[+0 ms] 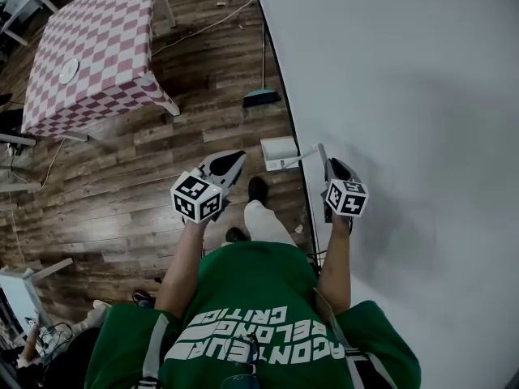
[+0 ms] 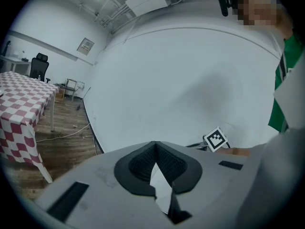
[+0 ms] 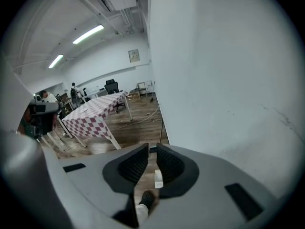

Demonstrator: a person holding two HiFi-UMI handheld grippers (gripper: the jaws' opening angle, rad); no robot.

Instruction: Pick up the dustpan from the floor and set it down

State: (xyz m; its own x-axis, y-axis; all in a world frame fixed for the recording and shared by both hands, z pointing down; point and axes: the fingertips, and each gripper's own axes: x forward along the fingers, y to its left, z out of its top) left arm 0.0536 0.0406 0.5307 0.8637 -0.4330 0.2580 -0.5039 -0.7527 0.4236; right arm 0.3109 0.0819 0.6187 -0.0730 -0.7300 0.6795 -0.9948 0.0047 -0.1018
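Head view first: white dustpan [image 1: 279, 151] flat on the wooden floor [image 1: 203, 136], close against the foot of the white wall [image 1: 405, 96], just ahead of a dark shoe [image 1: 258, 188]. Carries a thin handle [image 1: 302, 157] slanting up and to the right, ending just beside the nose of the right gripper [image 1: 328, 164]; touching or apart, cannot tell. Held by neither gripper, by the look of it.

Right gripper: jaws a narrow slit apart, clamped on nothing. Left gripper [image 1: 240, 157]: tips pressed together, empty, off to the left of the dustpan.

Looks like the reach for the handle, with the lift not yet begun. To do it well: widen the right jaws before closing in, take the handle squarely between both pads rather than nudging it with one tip, and grip near its top end for a level carry. Stay clear of wall and shoe.

Seen only from the head view: dustpan, handle and both grippers together, plus a teal broom [image 1: 261, 97] further along the wall. From the right gripper view alone: the slit itself, and through it a pale strip, probably the dustpan, far below. From the left gripper view: no dustpan at all, just wall, a checked table [image 2: 21, 113] and the right gripper's marker cube [image 2: 216, 139].
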